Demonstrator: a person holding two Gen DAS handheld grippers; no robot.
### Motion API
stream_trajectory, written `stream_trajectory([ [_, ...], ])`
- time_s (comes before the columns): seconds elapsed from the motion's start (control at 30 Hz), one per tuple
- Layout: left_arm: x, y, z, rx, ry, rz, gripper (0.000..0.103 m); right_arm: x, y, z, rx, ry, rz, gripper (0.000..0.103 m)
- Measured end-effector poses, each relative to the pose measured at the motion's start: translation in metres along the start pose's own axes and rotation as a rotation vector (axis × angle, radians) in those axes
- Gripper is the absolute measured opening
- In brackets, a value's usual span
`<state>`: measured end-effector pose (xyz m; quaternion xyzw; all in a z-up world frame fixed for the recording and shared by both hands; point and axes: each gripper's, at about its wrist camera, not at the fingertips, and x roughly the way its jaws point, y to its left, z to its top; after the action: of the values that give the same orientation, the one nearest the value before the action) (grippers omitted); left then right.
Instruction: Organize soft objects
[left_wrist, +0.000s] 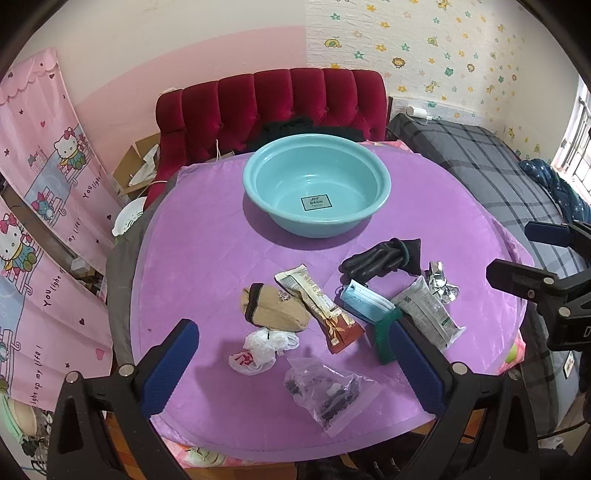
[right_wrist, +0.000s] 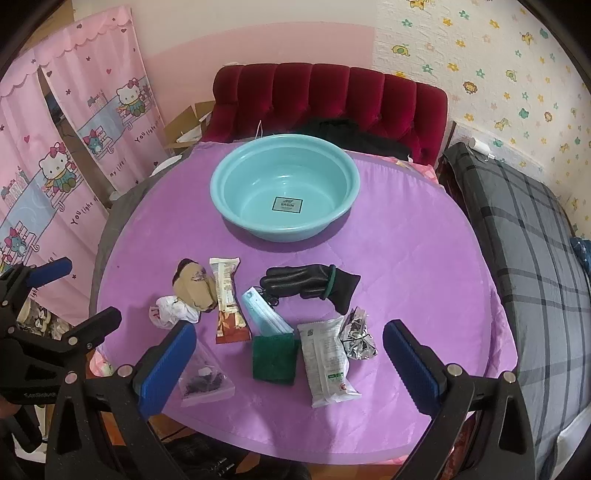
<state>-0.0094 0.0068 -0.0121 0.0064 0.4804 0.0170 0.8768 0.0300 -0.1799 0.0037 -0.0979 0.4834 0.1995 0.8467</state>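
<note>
My left gripper (left_wrist: 291, 354) and right gripper (right_wrist: 290, 354) hover with jaws wide, holding nothing, at the lower frame above the purple quilted tabletop (right_wrist: 406, 258). Centre frame: black glove (right_wrist: 308, 282), blue mask (right_wrist: 264, 314), green cloth (right_wrist: 275, 360), tan socks (right_wrist: 194, 288), wrappers. Upper centre: a round teal plastic basin (right_wrist: 284, 192), bearing only a label.

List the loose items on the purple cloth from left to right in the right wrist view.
White plastic bag → beige socks → snack wrapper → blue face mask → black glove → grey packet → crumpled foil.
</note>
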Motion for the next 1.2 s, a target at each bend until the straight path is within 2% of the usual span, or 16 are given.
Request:
stream_trajectory([
  [0.17, 0.002, 0.003, -0.001, 0.002, 0.002, 0.01, 0.103, 0.001, -0.001, -0.002, 0.002, -0.004, -0.002, 0.103],
  [0.4, 0.006, 0.007, -0.008, 0.007, -0.014, 0.004, 0.103, 0.009, -0.012, -0.005, 0.041, 0.019, 0.049, 0.103],
  [0.53, 0.009, 0.008, -0.013, 0.03, -0.028, 0.026, 0.103, 0.013, -0.018, -0.009, 0.036, 0.024, 0.028, 0.103],
  [0.67, 0.024, 0.013, -0.021, 0.0, 0.011, 0.007, 0.103, 0.021, -0.028, -0.017, 0.025, 0.04, 0.02, 0.103],
  [0.8, 0.037, 0.019, -0.03, -0.034, 0.039, -0.011, 0.103, 0.04, -0.042, -0.029, 0.04, 0.083, 0.02, 0.103],
  [0.93, 0.05, 0.021, -0.041, -0.028, 0.049, 0.002, 0.103, 0.065, -0.051, -0.047, 0.026, 0.12, -0.003, 0.103],
  [1.2, 0.077, 0.028, -0.063, -0.037, 0.088, 0.02, 0.103, 0.112, -0.061, -0.076, 0.033, 0.182, 0.016, 0.103],
])
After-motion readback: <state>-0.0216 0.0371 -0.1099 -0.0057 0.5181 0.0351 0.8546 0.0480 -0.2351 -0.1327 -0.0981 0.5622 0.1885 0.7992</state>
